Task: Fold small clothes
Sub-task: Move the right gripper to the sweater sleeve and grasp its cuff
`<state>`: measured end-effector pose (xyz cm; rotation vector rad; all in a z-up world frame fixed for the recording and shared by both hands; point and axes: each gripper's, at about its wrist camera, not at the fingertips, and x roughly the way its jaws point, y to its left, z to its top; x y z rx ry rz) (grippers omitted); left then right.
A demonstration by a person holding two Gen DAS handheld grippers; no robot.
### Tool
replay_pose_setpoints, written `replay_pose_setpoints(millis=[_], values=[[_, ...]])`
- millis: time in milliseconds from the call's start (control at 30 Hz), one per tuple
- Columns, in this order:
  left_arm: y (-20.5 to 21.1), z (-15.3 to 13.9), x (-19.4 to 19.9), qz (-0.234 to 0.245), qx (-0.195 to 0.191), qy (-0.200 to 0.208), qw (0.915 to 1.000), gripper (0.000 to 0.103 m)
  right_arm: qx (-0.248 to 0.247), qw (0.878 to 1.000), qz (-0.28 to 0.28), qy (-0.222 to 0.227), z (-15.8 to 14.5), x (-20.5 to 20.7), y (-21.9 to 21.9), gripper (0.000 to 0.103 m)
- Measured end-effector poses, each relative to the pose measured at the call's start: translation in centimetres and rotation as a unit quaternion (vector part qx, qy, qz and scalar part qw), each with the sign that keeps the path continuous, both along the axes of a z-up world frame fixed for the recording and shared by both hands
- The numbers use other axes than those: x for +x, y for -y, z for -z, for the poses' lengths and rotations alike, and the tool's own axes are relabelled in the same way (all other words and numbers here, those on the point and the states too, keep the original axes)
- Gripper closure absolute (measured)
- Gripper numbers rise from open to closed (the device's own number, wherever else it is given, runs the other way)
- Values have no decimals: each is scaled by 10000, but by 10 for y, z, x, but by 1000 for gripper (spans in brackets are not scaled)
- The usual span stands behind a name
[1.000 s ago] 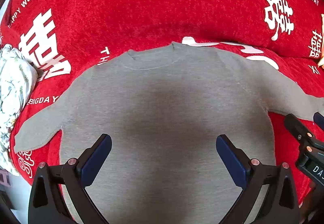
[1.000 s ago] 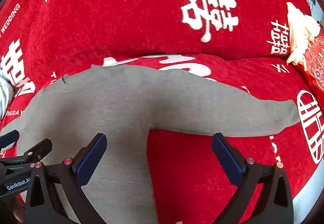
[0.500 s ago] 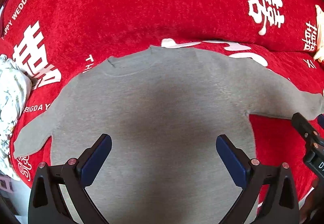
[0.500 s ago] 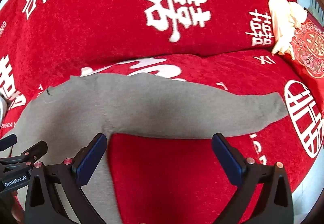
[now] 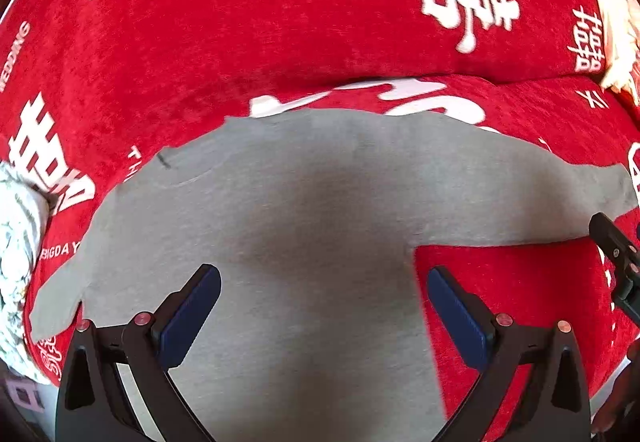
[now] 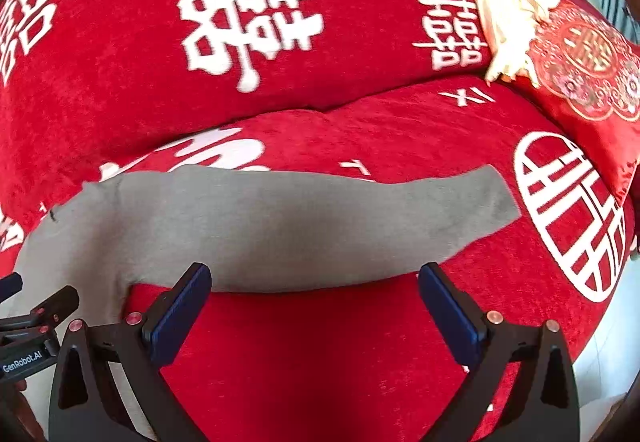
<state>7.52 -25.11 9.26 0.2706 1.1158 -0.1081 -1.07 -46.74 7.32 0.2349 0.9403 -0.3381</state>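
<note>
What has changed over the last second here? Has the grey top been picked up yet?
Not yet. Both cameras slid toward the right, so the left gripper now hangs over the grey top's side edge and the right gripper faces its outstretched sleeve. Both stay open and empty; the top still lies flat on the red cover.

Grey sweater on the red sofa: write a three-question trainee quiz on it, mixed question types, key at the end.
1. True or false: the grey sweater lies spread flat on the red sofa cover with no fold made yet.
2. Multiple choice: in the right wrist view, the right tool is
A. shut on a sleeve
B. open, above the cover just below the sleeve
C. shut on the collar
3. Fill in: the left tool is ____ and hangs over the sweater's body.

Key: 1 true; 2 B; 3 open.
</note>
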Motion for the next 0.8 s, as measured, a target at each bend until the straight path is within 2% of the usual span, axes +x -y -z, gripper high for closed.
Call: replay_pose_setpoints(millis=[367, 667, 800], values=[[59, 17, 5, 339, 21, -156, 9993, 0, -97, 9990, 431, -117, 14, -9, 56, 0], [97, 34, 12, 547, 61, -272, 9981, 0, 413, 9943, 980, -114, 43, -19, 118, 1], [105, 41, 16, 636, 71, -278, 9976, 0, 713, 9910, 1134, -35, 62, -14, 143, 20]])
